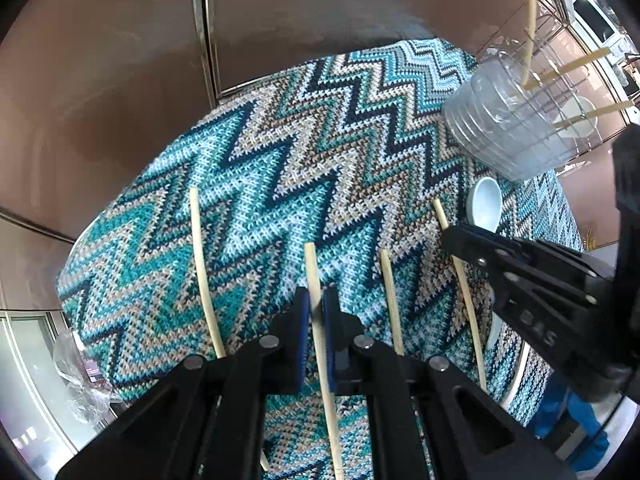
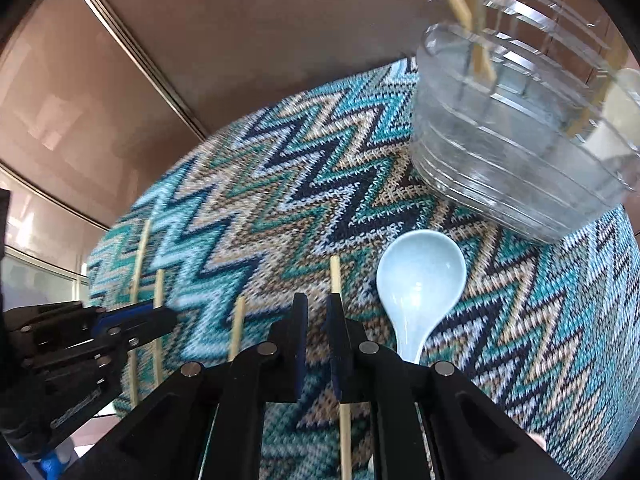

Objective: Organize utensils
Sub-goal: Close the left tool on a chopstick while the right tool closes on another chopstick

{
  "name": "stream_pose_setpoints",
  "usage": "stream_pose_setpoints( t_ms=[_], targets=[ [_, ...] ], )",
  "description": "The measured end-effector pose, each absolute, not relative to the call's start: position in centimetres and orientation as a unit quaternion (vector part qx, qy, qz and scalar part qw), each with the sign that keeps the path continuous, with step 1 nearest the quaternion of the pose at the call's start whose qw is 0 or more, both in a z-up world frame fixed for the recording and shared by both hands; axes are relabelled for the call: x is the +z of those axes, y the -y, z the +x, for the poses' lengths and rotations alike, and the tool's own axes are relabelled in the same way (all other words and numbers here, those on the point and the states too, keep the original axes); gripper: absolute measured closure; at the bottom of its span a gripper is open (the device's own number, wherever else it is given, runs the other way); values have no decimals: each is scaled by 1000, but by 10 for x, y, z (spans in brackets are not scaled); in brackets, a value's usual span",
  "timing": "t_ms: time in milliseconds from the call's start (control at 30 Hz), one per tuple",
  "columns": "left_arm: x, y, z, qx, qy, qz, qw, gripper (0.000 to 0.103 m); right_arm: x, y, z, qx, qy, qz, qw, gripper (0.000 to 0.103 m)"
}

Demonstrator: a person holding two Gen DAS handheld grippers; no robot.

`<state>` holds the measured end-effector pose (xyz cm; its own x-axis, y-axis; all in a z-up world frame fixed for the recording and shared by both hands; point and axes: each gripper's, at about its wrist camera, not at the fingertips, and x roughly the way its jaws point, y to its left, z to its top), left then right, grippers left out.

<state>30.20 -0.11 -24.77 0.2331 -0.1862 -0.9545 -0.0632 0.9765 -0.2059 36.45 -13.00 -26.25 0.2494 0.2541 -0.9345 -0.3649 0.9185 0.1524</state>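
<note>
Several pale wooden chopsticks lie side by side on a zigzag knitted mat (image 1: pixel 280 140). My left gripper (image 1: pixel 318 312) is shut on one chopstick (image 1: pixel 314 268), which runs between its blue pads. My right gripper (image 2: pixel 317 312) is shut to a thin slit with only mat showing in it. Another chopstick (image 2: pixel 335 276) passes under its right finger. A light blue ceramic spoon (image 2: pixel 420 280) lies just right of that gripper. Behind it stands a clear plastic container (image 2: pixel 500 140) holding chopsticks and a white spoon. The right gripper (image 1: pixel 450 238) and left gripper (image 2: pixel 168 318) each show in the other's view.
The mat lies on a brown table (image 1: pixel 120 80) crossed by metal strips. A wire dish rack (image 1: pixel 560 40) stands behind the container. Crumpled clear plastic (image 1: pixel 76 380) lies beyond the mat's left edge. Two loose chopsticks (image 1: pixel 200 260) (image 1: pixel 390 300) flank the held one.
</note>
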Motion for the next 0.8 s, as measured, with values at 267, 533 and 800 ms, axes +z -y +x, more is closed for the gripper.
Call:
stream_pose_setpoints(
  t_ms=[267,533,800],
  targets=[
    [-265,4,309,-43,-636,-105,764,96,-275,130,376,191,-590,-59,782,88],
    [-264,5,306,-36,-629,-115,768,97,-270,134,373,196,-581,-42,789,97],
    [-234,-1,278,-44,-587,-120,799,98,-224,154,327,220,-524,-14,823,96]
  ],
)
